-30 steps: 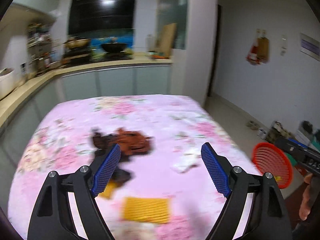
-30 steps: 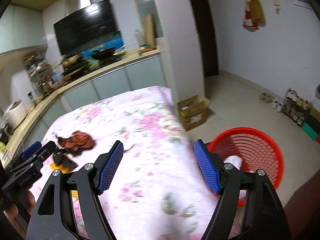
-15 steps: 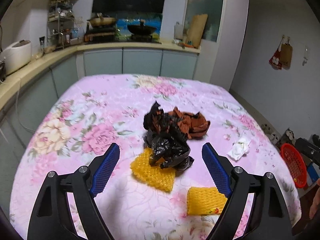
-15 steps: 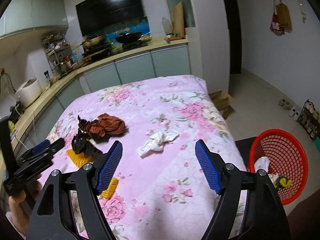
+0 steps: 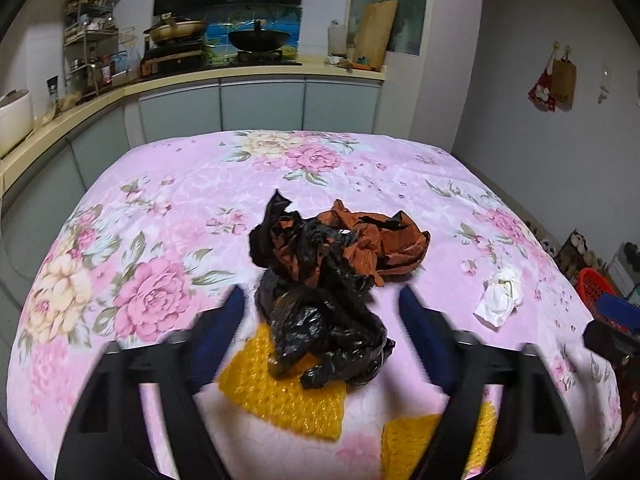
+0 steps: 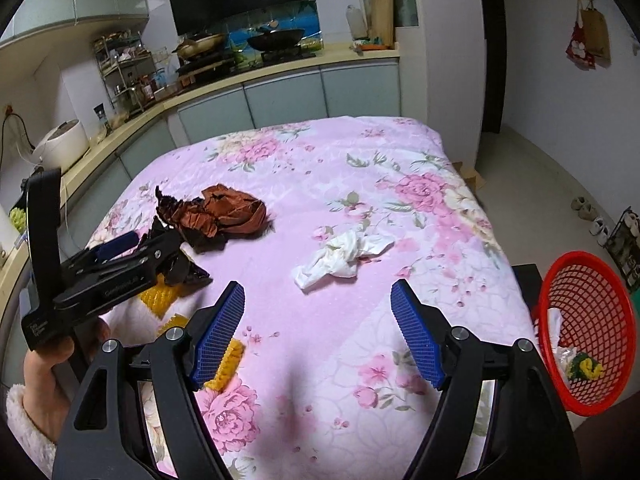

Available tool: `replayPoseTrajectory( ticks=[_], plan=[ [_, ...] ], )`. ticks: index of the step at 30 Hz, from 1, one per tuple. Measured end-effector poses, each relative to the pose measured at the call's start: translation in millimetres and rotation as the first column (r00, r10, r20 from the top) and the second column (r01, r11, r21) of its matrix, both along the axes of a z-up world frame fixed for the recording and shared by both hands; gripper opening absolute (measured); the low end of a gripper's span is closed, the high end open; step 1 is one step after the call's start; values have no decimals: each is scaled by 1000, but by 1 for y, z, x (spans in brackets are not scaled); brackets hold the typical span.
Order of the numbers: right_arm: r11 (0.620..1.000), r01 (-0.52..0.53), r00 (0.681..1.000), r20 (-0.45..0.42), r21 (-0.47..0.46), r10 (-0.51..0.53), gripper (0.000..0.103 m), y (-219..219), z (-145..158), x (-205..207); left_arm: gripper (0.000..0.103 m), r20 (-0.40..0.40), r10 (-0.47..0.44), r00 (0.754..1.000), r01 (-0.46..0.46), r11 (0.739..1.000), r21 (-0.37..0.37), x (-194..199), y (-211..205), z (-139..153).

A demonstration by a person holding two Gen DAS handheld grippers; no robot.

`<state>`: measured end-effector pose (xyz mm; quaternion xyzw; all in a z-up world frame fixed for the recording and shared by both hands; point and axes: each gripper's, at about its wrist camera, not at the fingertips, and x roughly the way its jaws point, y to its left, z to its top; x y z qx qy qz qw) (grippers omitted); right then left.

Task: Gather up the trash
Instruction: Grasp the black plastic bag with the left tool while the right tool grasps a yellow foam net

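Note:
On the pink floral tablecloth [image 5: 168, 208] lie a crumpled black plastic bag [image 5: 324, 332], a brown crumpled wrapper [image 5: 380, 244], a yellow foam net [image 5: 288, 400], a second yellow piece [image 5: 408, 448] and a white tissue [image 5: 500, 296]. My left gripper [image 5: 322, 312] is open, its jaws on either side of the black bag, close above it. My right gripper [image 6: 318, 312] is open and empty, just short of the white tissue [image 6: 344, 256]. The red mesh basket [image 6: 588, 344] stands off the table's right edge with some trash in it.
A kitchen counter [image 6: 208, 88] with a stove, pans and a rice cooker [image 6: 62, 144] runs behind and left of the table. Shoes and a rack [image 6: 624, 240] sit on the floor at right. A cardboard box [image 6: 472, 176] lies past the table's far right corner.
My left gripper has swung onto the trash pile and closed in until the black bag sits between its jaws. My right gripper has turned from the basket toward the white tissue.

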<state>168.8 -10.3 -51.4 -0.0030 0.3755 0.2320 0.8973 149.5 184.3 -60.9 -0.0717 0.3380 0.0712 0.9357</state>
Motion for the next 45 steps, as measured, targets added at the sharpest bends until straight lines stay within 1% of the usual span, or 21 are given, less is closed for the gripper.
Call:
replayPoseTrajectory(
  ticks=[1, 3, 6, 8, 11, 13, 15, 20, 26, 27, 28, 29, 31, 32, 34, 35, 37, 39, 40, 42, 45],
  plan=[
    [1000, -12, 1000, -3, -1, 12, 73, 2, -1, 0, 51, -6, -7, 1000, 7, 1000, -2, 1, 0, -1],
    [999, -47, 999, -9, -6, 47, 73, 11, -5, -3, 32, -12, -18, 1000, 18, 1000, -11, 1, 1, -3],
    [994, -106, 994, -12, -18, 106, 73, 28, -11, -8, 17, -7, -25, 1000, 25, 999, -20, -2, 4, -1],
    [989, -146, 989, -18, -22, 146, 73, 40, -15, -12, 13, 6, -24, 1000, 24, 999, -32, -7, 8, 3],
    [979, -203, 979, -31, -30, 202, 73, 56, -23, -16, 12, 32, -4, 999, 5, 999, -43, -16, 16, 12],
    [971, -235, 972, -40, -36, 234, 77, 66, -28, -18, 12, 49, 17, 999, -15, 999, -50, -22, 22, 20],
    [964, -259, 966, -36, -49, 258, 79, 76, -33, -21, 12, 72, 42, 996, -39, 998, -51, -30, 29, 29],
    [945, -314, 949, -55, -86, 311, 79, 95, -46, -25, 12, 108, 95, 990, -89, 994, -59, -45, 41, 44],
    [933, -346, 936, -100, -95, 337, 79, 105, -58, -23, 12, 111, 121, 986, -116, 992, -52, -56, 48, 47],
    [935, -344, 937, -98, -91, 335, 77, 105, -57, -23, 12, 109, 127, 986, -121, 991, -52, -57, 49, 46],
    [934, -345, 936, -98, -86, 337, 70, 104, -57, -23, 12, 108, 131, 985, -126, 990, -56, -58, 51, 46],
    [934, -346, 936, -97, -83, 338, 68, 104, -57, -23, 12, 107, 134, 985, -128, 990, -58, -59, 52, 45],
    [935, -347, 936, -94, -77, 340, 59, 104, -57, -22, 12, 107, 139, 985, -133, 989, -59, -62, 52, 45],
    [933, -354, 933, -95, -73, 346, 57, 104, -56, -23, 12, 107, 140, 984, -134, 989, -59, -63, 52, 44],
    [929, -364, 929, -92, -71, 358, 48, 105, -56, -24, 12, 106, 142, 984, -136, 989, -59, -64, 52, 44],
    [927, -368, 928, -87, -72, 362, 46, 105, -55, -25, 12, 105, 143, 984, -137, 989, -59, -66, 51, 44],
    [923, -377, 925, -80, -73, 372, 37, 106, -53, -28, 12, 103, 146, 984, -141, 988, -60, -66, 52, 44],
    [921, -382, 923, -72, -75, 377, 30, 106, -52, -30, 12, 100, 153, 983, -147, 987, -58, -68, 51, 44],
    [921, -382, 924, -65, -77, 378, 24, 106, -51, -31, 12, 100, 154, 983, -149, 987, -57, -69, 51, 44],
    [924, -375, 927, -50, -78, 372, 18, 104, -48, -32, 12, 102, 157, 982, -152, 987, -55, -72, 50, 45],
    [930, -359, 933, -29, -72, 358, 18, 99, -43, -33, 12, 109, 159, 981, -155, 987, -50, -75, 48, 48]
  ],
)
